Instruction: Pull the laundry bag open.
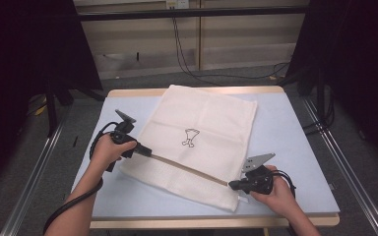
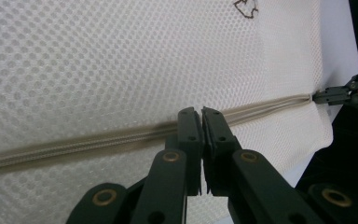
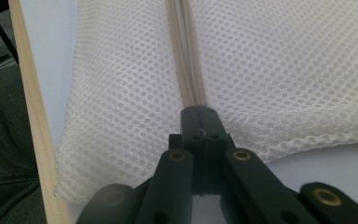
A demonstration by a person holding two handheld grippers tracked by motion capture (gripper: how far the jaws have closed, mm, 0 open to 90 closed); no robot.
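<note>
My left gripper (image 1: pixel 142 150) was clamped shut on the beige zipper (image 1: pixel 187 167) of the white mesh bag (image 1: pixel 202 128), at the zipper's left end; in the left gripper view the two black jaws met right over the zipper tape (image 2: pixel 98 142). My right gripper (image 1: pixel 232 185) was likewise closed, pinching the zipper's other end near the bag's front right corner, and its own view showed the jaws tight together where the zipper (image 3: pixel 189 70) ran straight away from them. Between the two grips the zipper stretched taut across the near part of the bag. The bag lay flat, turned at an angle, on a pale blue table (image 1: pixel 295 147) with a wooden edge (image 1: pixel 202 223); a small dark drawing (image 1: pixel 190 137) sat near its middle. Beyond the table I saw a grey floor, black cables (image 1: pixel 187 59) trailing from the back wall, and dark frames on both sides. Nothing lay between the grippers and the bag.
</note>
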